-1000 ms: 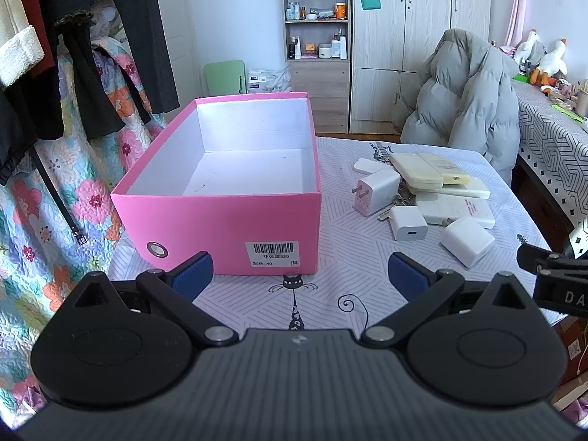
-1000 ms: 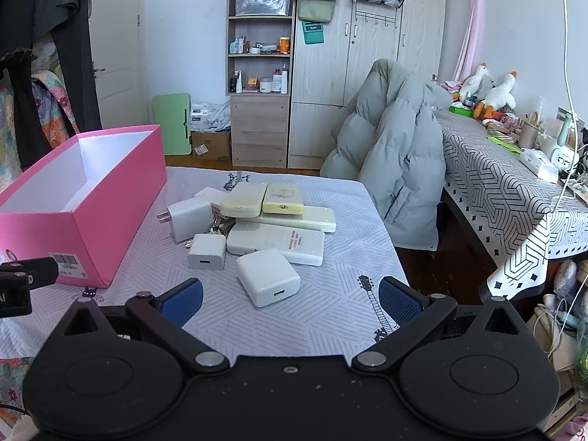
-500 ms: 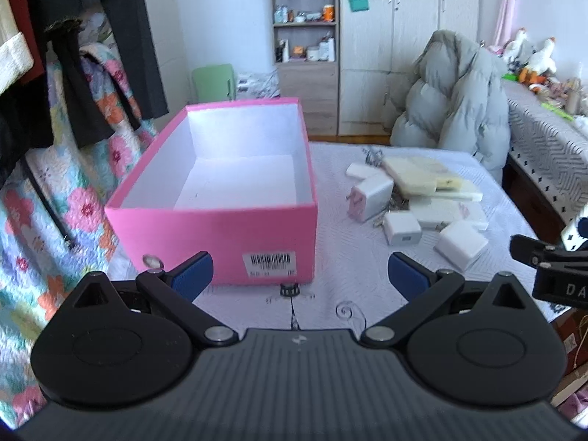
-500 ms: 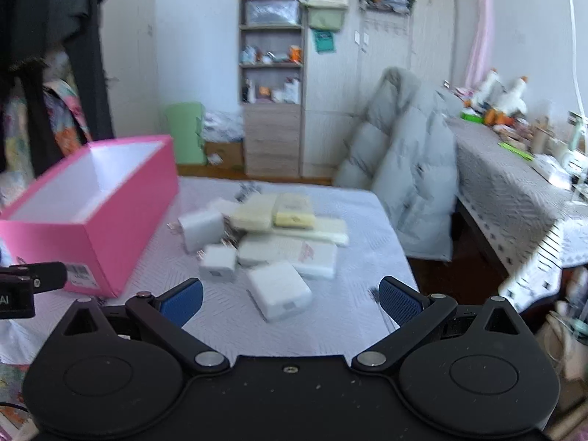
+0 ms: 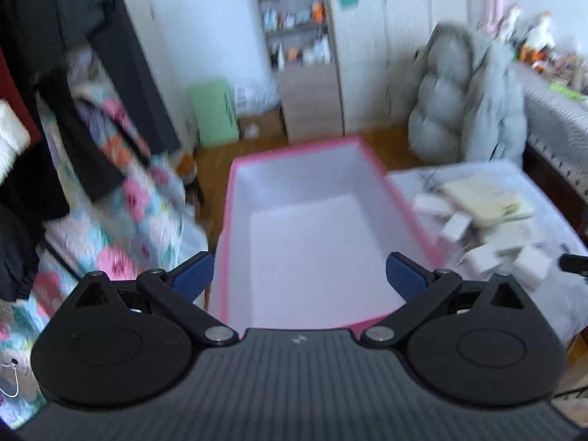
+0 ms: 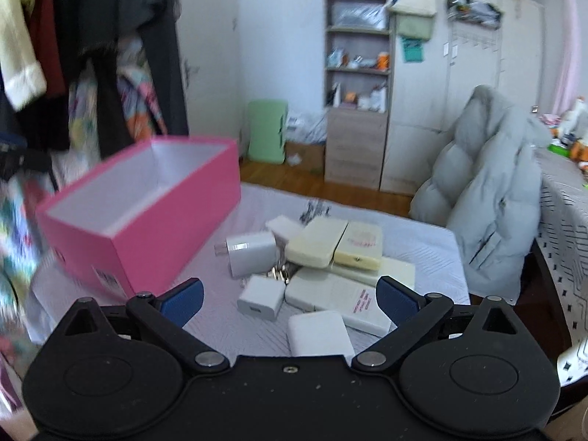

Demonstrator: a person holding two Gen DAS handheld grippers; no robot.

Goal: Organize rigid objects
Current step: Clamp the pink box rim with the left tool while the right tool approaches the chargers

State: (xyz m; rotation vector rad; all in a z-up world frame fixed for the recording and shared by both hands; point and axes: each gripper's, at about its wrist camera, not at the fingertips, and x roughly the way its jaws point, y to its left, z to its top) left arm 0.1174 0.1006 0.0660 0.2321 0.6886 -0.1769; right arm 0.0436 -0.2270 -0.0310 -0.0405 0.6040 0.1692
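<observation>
Left wrist view: blurred throughout.
Left gripper (image 5: 298,273): blue-padded fingers spread wide apart, holding nothing, poised above the box.
Pink rectangular cardboard box (image 5: 404,202): open top, white inside, nothing in it; lies directly ahead of and below the left gripper, between its fingers.
Right gripper (image 6: 290,299): blue-padded fingers wide apart, clamping nothing, above the near end of the charger pile.
Flat white square charger (image 6: 319,332): closest to the right gripper, between its fingers, partly hidden by the gripper body.
Small white cube charger (image 6: 261,297): just ahead, toward the left finger.
White plug adapter with prongs (image 6: 250,251): further ahead, beside the box.
White rectangular power bank (image 6: 340,301): ahead, toward the right finger.
Two cream power banks (image 6: 332,244): stacked on the pile, beyond the white one.
White patterned tablecloth (image 6: 422,235): under box and pile.
Grey padded jacket (image 6: 492,183): beyond the table, ahead-right.
</observation>
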